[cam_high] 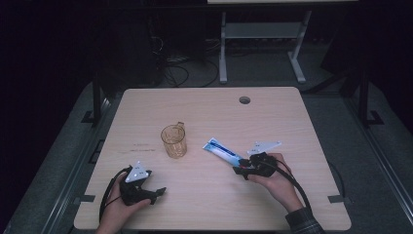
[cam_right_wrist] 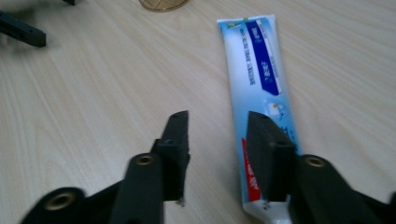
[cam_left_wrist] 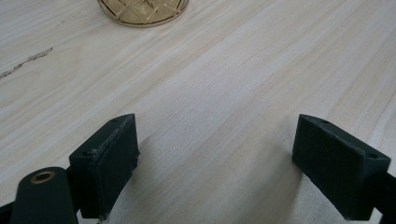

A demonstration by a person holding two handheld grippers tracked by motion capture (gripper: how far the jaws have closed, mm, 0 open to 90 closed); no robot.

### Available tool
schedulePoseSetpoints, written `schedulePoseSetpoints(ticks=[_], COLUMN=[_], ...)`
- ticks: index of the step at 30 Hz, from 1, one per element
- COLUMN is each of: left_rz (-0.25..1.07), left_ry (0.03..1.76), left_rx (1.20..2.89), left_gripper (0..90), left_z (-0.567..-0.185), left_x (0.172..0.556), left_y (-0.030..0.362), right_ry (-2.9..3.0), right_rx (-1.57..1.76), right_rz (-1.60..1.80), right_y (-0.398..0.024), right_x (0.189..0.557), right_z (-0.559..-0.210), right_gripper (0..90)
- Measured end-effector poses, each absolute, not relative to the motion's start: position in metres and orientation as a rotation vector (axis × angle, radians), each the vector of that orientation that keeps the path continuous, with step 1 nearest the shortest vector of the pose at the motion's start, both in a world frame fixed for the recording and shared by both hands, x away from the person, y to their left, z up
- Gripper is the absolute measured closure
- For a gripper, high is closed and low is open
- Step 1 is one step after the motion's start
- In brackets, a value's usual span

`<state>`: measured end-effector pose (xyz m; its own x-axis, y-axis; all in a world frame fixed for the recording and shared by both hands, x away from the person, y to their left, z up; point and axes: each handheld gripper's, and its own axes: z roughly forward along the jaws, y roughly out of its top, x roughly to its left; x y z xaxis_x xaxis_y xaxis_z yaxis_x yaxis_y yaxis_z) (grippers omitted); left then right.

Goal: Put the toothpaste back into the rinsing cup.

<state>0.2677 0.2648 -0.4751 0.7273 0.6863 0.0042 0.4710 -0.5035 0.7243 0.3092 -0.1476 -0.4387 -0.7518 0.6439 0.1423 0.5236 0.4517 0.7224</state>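
A: What sits on the surface (cam_high: 292, 112)?

B: In the high view, an amber glass mug (cam_high: 174, 141) stands upright a little left of the frame's centre, its handle toward the top of the frame. Just right of centre a blue and white toothpaste tube (cam_high: 222, 150) lies flat, running from upper left to lower right.

A: And the right gripper (cam_high: 242, 169)?

B: It is at the tube's lower-right end, held by the right hand (cam_high: 272, 176). In the right gripper view its jaws stand partly spread with bare wood in the gap between them; the right-hand jaw overlaps the red-marked end of the tube (cam_right_wrist: 261, 79), the left-hand one is over bare wood. Nothing is pinched. I cannot tell whether the jaw touches the tube.

A: The left gripper (cam_high: 157, 193)?

B: Low in the left part of the high view, held by the left hand (cam_high: 122, 204), pointing toward the right of the frame, with its grey three-cornered plate on top. In the left gripper view its jaws are spread wide with only bare wood between them, and the mug's patterned base (cam_left_wrist: 143, 10) shows at the top edge, well apart from the jaws.

A: Anything beyond the surface?

B: A round cable hole (cam_high: 244, 100) near its far edge, and past that the white legs of another desk (cam_high: 223, 48) in the dark room.
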Motion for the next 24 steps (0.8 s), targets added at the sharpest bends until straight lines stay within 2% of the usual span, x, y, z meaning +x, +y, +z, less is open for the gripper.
schedulePoseSetpoints(ticks=[3,7,24], left_rz=[0.379,0.378,0.378], left_ry=[0.871,0.871,0.87], left_rx=[2.197,2.196,2.2], left_gripper=[13.6,13.6,13.6], left_z=[-0.475,-0.475,-0.475], left_x=[0.268,0.268,0.268], left_y=[0.265,0.265,0.265], right_ry=[2.541,2.535,2.539], right_rx=[1.021,1.011,1.015], right_rz=[1.172,1.157,1.07], right_y=[-0.146,-0.144,-0.13], right_x=[0.314,0.32,0.354], right_z=[-0.435,-0.433,-0.428], right_gripper=[51.2,47.5,44.2])
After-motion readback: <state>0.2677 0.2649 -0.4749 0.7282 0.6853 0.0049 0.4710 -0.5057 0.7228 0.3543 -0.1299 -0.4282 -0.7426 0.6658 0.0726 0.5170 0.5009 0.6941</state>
